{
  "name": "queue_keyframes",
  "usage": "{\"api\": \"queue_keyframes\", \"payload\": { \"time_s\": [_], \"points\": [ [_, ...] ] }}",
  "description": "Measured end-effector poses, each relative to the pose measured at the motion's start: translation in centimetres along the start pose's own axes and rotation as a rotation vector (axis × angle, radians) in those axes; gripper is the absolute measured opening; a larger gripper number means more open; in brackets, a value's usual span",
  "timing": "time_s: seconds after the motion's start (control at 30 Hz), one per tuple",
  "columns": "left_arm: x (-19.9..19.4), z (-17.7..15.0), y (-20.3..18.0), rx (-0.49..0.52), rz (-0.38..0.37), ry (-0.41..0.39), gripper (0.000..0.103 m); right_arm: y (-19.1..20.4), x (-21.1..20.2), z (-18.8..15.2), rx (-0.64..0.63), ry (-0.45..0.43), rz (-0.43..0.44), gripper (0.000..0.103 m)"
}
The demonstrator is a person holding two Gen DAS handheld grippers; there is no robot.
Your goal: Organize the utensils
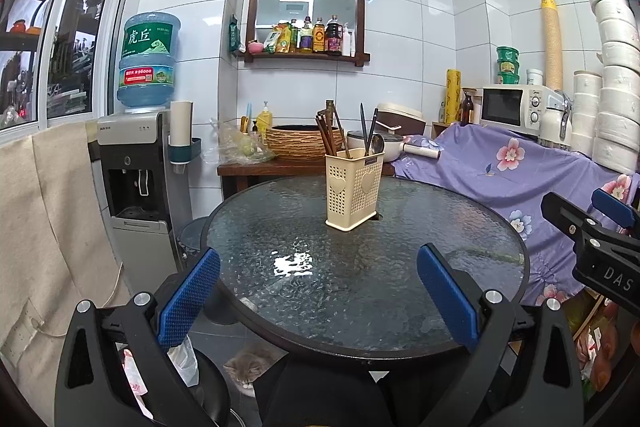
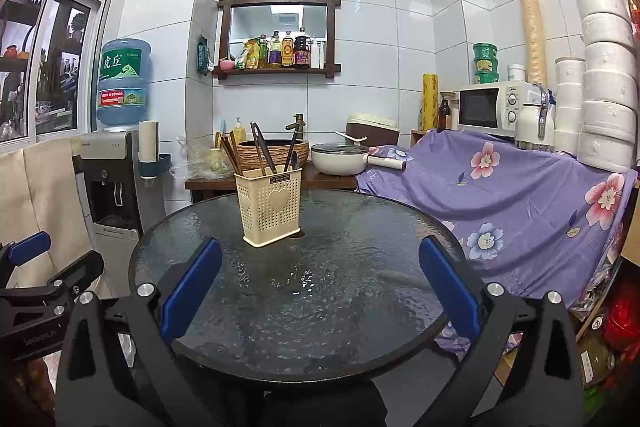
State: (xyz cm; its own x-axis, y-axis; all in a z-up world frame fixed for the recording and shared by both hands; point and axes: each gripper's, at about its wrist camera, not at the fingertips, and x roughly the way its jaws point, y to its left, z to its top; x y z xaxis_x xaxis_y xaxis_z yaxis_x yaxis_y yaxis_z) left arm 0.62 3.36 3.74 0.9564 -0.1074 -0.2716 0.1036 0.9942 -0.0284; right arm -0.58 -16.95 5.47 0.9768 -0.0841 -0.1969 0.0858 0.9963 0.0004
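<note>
Utensils stand together in a cream perforated plastic holder point(image 1: 352, 193) with raised heart shapes on its sides, upright on the round dark-rimmed table point(image 1: 460, 227) topped with textured glass. Brown wooden chopsticks point(image 1: 328, 137) lean in the holder's left compartment, and dark-handled utensils point(image 1: 370, 131), one of them a metal spoon, rise from the right compartment.

From the left wrist view, the left gripper point(image 1: 318, 297) hangs over the near edge of the table with its blue-padded jaws spread wide and nothing between them. The holder sits well beyond the fingertips, toward the far side of the tabletop and slightly right of the gap's centre line.

From the right wrist view, the right gripper point(image 2: 320, 289) is likewise spread wide and empty above the near half of the table. Here the holder point(image 2: 270, 209) stands ahead of the jaws and left of centre, nearer the left finger's line than the right, not touching either pad.

Each gripper shows at the edge of the other's view, beside the table and apart from the holder.

Behind the table, a purple floral cloth point(image 1: 520, 171) drapes a counter to the right, a white microwave point(image 1: 516, 107) stands on it, and a water dispenser point(image 1: 134, 179) stands to the left.
</note>
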Motion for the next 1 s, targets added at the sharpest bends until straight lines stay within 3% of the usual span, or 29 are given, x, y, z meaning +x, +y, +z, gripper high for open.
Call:
{"api": "queue_keyframes", "payload": {
  "time_s": [1.0],
  "points": [
    [0.59,-0.33,-0.09,0.000,0.010,0.010,0.097,0.30,-0.15,-0.12,0.001,0.008,-0.004,0.097]
  ]
}}
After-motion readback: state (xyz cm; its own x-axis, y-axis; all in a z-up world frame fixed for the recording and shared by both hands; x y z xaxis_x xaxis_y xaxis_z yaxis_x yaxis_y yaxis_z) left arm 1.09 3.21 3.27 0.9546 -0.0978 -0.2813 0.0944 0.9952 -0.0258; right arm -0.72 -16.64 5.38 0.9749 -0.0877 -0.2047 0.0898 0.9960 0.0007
